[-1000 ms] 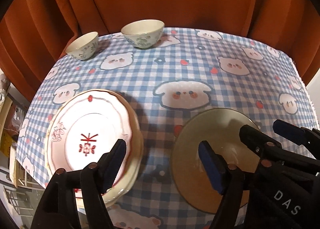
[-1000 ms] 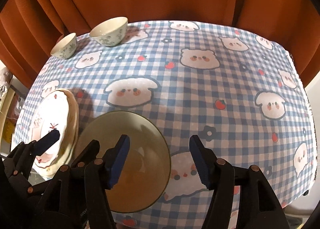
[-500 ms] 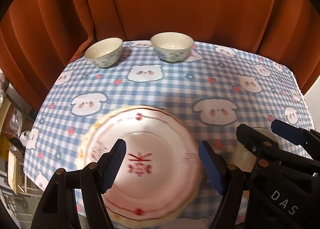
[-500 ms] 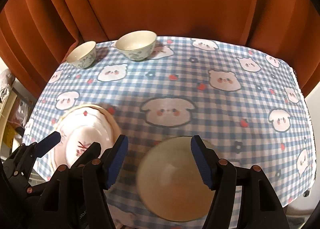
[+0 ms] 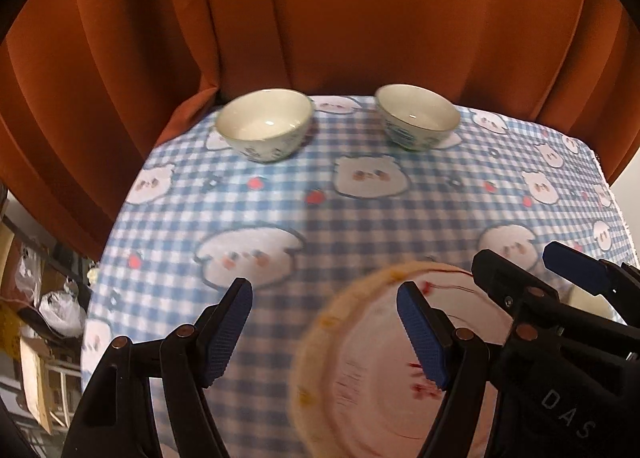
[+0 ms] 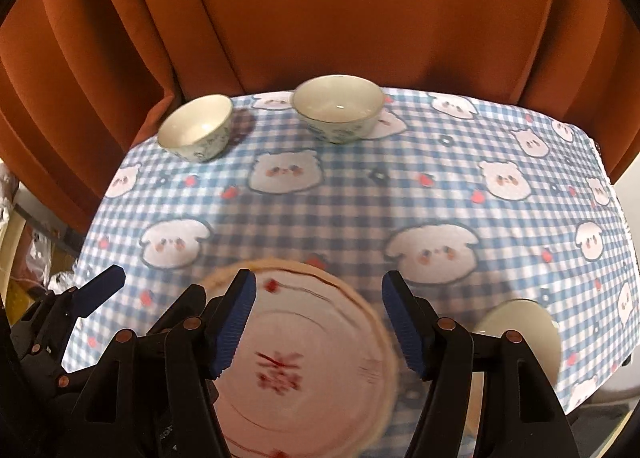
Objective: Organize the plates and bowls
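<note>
A white plate with red markings and a yellowish rim [image 5: 372,370] [image 6: 304,362] lies at the table's near edge, blurred by motion. A plain beige plate [image 6: 524,326] lies to its right, partly behind my right gripper. Two white bowls with green pattern stand at the far edge, the left bowl [image 5: 266,124] [image 6: 196,127] and the right bowl [image 5: 418,116] [image 6: 338,108]. My left gripper [image 5: 324,332] is open over the cloth left of the red-marked plate. My right gripper [image 6: 318,324] is open above that plate. Both are empty.
The table wears a blue checked cloth with bear prints [image 5: 360,210] [image 6: 360,210]. An orange curtain [image 5: 320,18] hangs right behind it. Clutter and bags show past the table's left edge [image 5: 52,310].
Both grippers have swung left: the plates have slid right in both views and the two bowls now sit nearer the centre. Both grippers stay open.
</note>
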Motion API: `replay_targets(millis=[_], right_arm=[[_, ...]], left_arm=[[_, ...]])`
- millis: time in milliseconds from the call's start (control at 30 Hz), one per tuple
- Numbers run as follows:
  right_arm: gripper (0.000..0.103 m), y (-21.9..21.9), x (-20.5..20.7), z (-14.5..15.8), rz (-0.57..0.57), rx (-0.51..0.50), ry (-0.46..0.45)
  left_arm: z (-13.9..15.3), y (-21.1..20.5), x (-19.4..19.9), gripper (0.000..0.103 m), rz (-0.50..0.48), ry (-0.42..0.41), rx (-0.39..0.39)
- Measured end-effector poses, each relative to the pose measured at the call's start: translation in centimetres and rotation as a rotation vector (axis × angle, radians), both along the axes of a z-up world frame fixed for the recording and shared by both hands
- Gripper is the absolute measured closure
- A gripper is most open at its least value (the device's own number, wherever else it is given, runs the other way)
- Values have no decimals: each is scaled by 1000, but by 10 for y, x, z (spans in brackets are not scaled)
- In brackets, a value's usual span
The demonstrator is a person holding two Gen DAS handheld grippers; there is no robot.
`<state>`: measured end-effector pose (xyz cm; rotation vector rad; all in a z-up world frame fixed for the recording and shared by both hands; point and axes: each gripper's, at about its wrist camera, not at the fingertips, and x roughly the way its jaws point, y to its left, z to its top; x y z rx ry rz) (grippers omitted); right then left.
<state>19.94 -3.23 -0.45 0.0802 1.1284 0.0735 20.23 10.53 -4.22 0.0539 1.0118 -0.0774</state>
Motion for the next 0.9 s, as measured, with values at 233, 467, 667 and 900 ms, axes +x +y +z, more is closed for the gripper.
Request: replay_targets(millis=[233,467,667,900], right_arm=[[34,51,29,5,-37,-12,-21],[34,81,65,16,-53,-44,-39],[34,97,105,15,-50,-45,-37],[34,108,150,3,-50,-40,-60]], left_arm=[[8,44,33,27,-8,-11,1],[13,67,69,27,-21,-29,-5],[10,79,105,27,-8,-30,-1],[1,88,148,28,5,-51,7]])
